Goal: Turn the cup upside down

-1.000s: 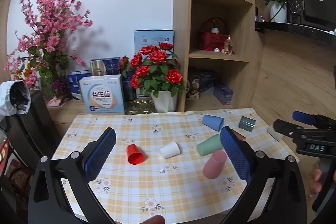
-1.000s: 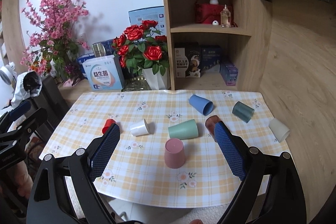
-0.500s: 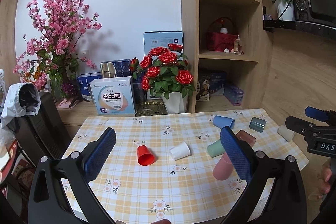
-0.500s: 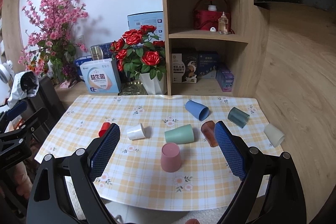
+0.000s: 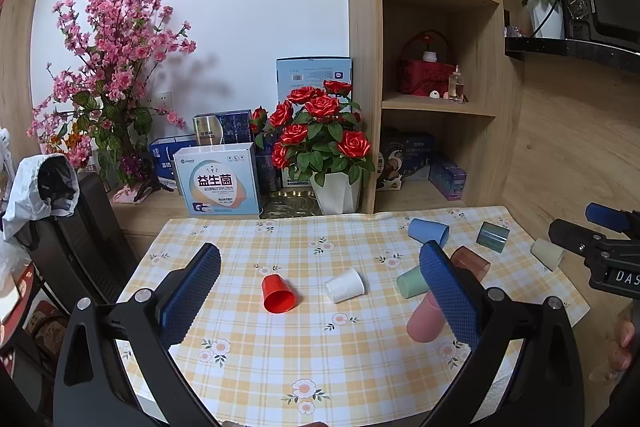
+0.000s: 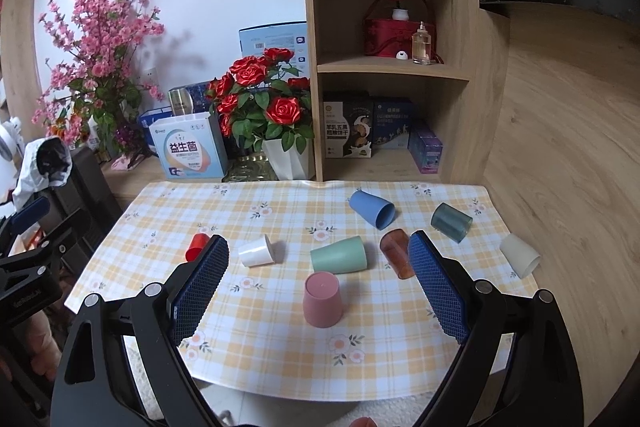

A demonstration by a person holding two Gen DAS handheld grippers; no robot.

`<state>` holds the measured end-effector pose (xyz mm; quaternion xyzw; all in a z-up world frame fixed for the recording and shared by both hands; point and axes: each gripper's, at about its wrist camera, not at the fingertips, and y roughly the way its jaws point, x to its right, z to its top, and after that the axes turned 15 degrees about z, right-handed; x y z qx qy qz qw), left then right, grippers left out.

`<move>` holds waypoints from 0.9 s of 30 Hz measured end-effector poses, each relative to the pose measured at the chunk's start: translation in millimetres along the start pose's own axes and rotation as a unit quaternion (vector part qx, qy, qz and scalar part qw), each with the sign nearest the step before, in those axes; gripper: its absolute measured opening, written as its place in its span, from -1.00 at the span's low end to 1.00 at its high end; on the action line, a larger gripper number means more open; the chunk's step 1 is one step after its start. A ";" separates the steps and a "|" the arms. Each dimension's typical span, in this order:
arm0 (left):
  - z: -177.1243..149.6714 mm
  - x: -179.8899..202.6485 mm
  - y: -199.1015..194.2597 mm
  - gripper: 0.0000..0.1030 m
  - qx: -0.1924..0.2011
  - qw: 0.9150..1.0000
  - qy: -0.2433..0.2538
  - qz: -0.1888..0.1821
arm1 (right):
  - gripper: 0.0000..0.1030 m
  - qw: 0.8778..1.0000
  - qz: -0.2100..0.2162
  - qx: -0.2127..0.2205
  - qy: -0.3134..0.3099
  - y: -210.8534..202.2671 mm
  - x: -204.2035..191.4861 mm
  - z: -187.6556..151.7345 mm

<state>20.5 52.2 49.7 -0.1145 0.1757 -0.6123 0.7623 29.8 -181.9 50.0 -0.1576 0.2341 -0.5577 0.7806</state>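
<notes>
A pink cup (image 6: 322,300) stands upside down near the front of the checked tablecloth (image 6: 260,339); it also shows in the left wrist view (image 5: 425,319). Around it lie cups on their sides: red (image 5: 279,294), white (image 6: 257,251), green (image 6: 339,255), brown (image 6: 396,253), blue (image 6: 372,209), dark teal (image 6: 451,221) and cream (image 6: 519,255). My left gripper (image 5: 320,291) is open and empty, above the table's front. My right gripper (image 6: 318,291) is open and empty, held back from the table's front edge with the pink cup between its fingers in view.
A vase of red roses (image 5: 324,147), a printed box (image 5: 218,183) and pink blossom branches (image 5: 108,67) stand behind the table. A wooden shelf unit (image 6: 392,39) rises at the back right. A black chair (image 5: 80,235) stands left of the table.
Both grippers have drawn back and risen from the table, so the cups look smaller and farther. The cups have not moved.
</notes>
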 end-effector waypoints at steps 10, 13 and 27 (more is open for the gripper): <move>-0.9 -2.2 2.0 0.89 -0.006 1.000 -0.007 0.005 | 0.71 1.000 -0.002 0.001 0.002 0.1 0.7 0.0; -1.1 -2.6 1.1 0.89 -0.003 1.000 -0.011 0.013 | 0.71 1.000 -0.002 0.001 0.002 0.0 0.8 0.2; 0.7 0.8 -3.2 0.89 0.006 1.000 -0.002 0.018 | 0.71 1.000 -0.003 -0.001 0.004 1.5 2.4 -1.2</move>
